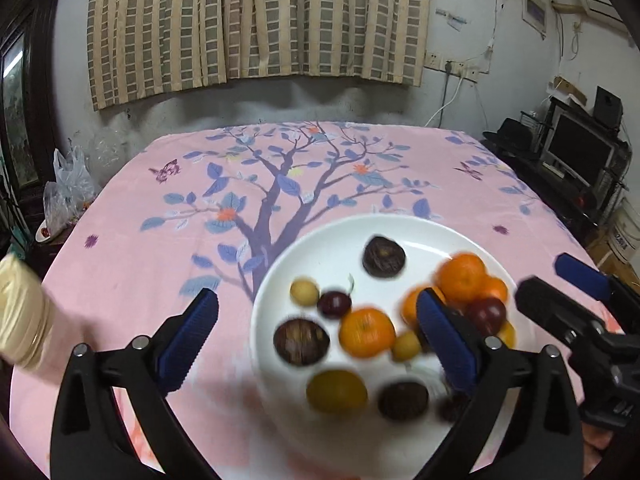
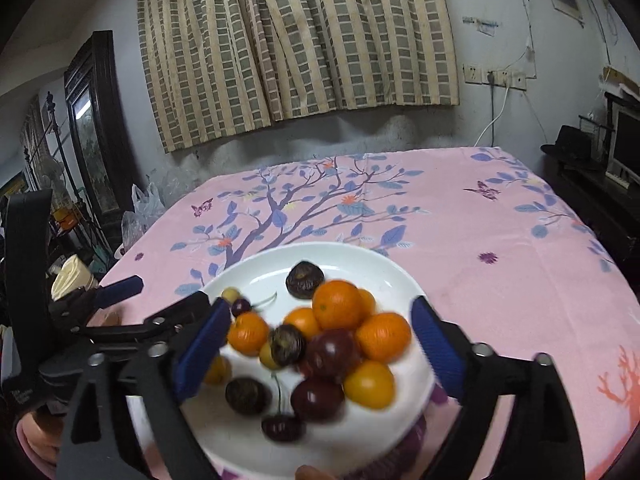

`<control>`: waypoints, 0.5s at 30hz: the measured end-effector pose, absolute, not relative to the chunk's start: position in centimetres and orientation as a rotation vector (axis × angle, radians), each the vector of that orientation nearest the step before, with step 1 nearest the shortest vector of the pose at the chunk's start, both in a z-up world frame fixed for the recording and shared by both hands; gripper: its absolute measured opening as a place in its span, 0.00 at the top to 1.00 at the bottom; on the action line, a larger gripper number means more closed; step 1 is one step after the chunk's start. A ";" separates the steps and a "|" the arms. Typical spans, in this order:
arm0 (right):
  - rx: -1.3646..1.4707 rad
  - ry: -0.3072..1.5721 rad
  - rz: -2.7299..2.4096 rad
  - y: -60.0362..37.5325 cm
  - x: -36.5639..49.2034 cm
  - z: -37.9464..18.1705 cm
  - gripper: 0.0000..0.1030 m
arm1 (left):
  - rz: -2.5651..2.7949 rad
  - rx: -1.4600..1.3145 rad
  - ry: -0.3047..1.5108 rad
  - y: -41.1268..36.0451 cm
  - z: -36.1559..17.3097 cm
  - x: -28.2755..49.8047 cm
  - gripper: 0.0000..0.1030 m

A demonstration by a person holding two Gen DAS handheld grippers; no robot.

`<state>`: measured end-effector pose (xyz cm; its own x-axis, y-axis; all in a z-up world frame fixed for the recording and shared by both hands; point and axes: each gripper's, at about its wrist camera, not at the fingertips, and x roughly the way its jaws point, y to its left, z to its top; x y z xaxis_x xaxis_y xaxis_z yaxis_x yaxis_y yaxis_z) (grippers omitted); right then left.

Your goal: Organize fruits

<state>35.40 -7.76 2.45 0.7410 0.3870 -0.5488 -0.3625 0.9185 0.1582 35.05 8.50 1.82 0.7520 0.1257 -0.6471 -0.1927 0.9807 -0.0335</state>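
Observation:
A white plate [image 1: 340,234] [image 2: 352,258] sits on the pink tablecloth with mixed fruit: oranges [image 1: 367,332] [image 2: 338,304], dark wrinkled passion fruits [image 1: 383,257] [image 2: 302,278], dark red plums [image 2: 332,354], yellow fruits [image 1: 336,391] [image 2: 368,384] and a cherry [image 1: 335,303] [image 2: 280,428]. My left gripper [image 1: 320,340] is open; one blue pad is over the cloth left of the plate, the other over the fruit. My right gripper [image 2: 320,348] is open and straddles the fruit pile, gripping nothing. Each gripper shows in the other's view, the right gripper [image 1: 560,292] and the left gripper [image 2: 160,300].
The pink tablecloth [image 1: 160,240] with a tree print stretches far behind the plate. A cream-coloured jar [image 1: 20,320] [image 2: 72,276] stands at the left edge. Plastic bags [image 1: 68,188] lie off the far left corner. A dark shelf with a monitor [image 1: 580,152] stands to the right.

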 end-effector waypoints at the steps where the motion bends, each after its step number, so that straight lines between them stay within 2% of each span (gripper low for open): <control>1: 0.034 0.600 0.412 -8.2 34.2 2.4 0.04 | 0.170 -0.101 0.698 8.3 1.8 34.0 0.05; 9: 0.050 0.677 0.383 -11.0 27.2 -1.2 0.04 | 0.151 -0.117 0.701 7.5 0.1 25.2 0.05; 15: 0.060 0.704 0.373 -11.3 25.4 -2.5 0.04 | 0.158 -0.078 0.710 6.6 -1.5 22.6 0.05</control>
<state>25.43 -11.35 -2.46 0.6990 0.3549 -0.6208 -0.3149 0.9322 0.1783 22.62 6.60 -1.52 0.7471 0.1177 -0.6542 -0.1709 0.9851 -0.0179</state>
